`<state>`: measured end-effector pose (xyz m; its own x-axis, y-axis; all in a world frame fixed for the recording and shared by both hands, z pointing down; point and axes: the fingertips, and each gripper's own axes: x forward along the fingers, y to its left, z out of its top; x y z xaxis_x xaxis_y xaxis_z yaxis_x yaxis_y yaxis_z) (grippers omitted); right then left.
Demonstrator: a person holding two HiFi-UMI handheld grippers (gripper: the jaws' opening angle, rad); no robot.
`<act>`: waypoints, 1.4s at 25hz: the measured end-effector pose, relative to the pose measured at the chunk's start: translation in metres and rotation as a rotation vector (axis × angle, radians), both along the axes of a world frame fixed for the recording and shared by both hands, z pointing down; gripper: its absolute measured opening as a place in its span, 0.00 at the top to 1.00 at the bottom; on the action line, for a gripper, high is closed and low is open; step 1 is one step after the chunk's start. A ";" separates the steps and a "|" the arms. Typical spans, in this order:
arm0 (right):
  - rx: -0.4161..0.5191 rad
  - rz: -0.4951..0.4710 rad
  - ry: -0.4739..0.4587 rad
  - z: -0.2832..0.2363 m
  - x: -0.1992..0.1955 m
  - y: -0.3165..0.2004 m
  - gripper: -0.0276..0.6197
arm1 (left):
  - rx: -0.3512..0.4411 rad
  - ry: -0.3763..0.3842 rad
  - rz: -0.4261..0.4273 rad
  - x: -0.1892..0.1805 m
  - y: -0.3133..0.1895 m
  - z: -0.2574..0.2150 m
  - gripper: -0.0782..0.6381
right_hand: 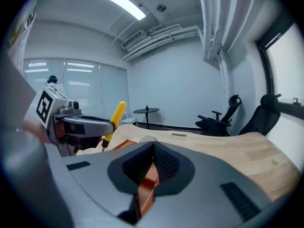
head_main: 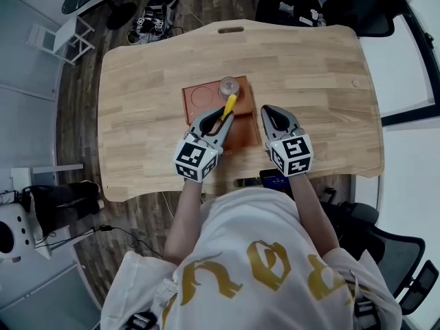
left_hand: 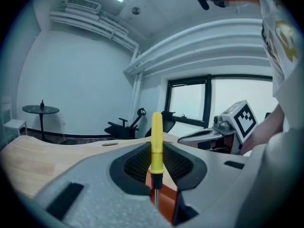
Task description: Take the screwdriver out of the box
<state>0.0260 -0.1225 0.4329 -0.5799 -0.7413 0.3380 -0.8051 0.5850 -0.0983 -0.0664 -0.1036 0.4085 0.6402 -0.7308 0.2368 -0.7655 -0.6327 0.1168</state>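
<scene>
The left gripper (head_main: pixel 221 115) had its jaws clamped on the screwdriver (head_main: pixel 229 106), low on the yellow handle where the thin metal part begins. The handle stuck out past the jaws. The screwdriver was held over the brown box (head_main: pixel 206 95), which sat on the wooden surface (head_main: pixel 309 67). A small round thing (head_main: pixel 229 86) lay at the far side of the box. The right gripper (head_main: pixel 267 110) was at the box's right edge, and its jaws looked pinched together on that thin brown edge.
</scene>
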 end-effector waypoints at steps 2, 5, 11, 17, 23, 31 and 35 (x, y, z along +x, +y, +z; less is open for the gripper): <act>0.007 0.000 0.010 -0.001 -0.001 0.001 0.94 | 0.005 0.020 -0.020 -0.003 -0.001 -0.003 0.78; 0.006 0.004 0.005 -0.002 0.000 0.002 0.94 | 0.013 0.024 -0.030 -0.005 -0.001 -0.005 0.79; 0.001 0.014 -0.010 -0.003 0.004 0.003 0.94 | 0.050 -0.070 0.009 0.004 0.005 -0.004 0.78; 0.008 0.019 0.000 -0.002 0.003 0.005 0.94 | 0.053 -0.081 0.053 0.014 0.010 -0.001 0.79; -0.003 0.027 0.000 0.001 0.005 0.005 0.94 | 0.040 -0.092 0.054 0.011 0.011 0.005 0.79; -0.007 0.020 -0.001 0.003 0.002 0.003 0.94 | 0.032 -0.111 0.063 0.010 0.009 0.010 0.78; -0.016 0.021 -0.004 0.005 0.001 0.001 0.94 | 0.032 -0.112 0.065 0.008 0.007 0.011 0.79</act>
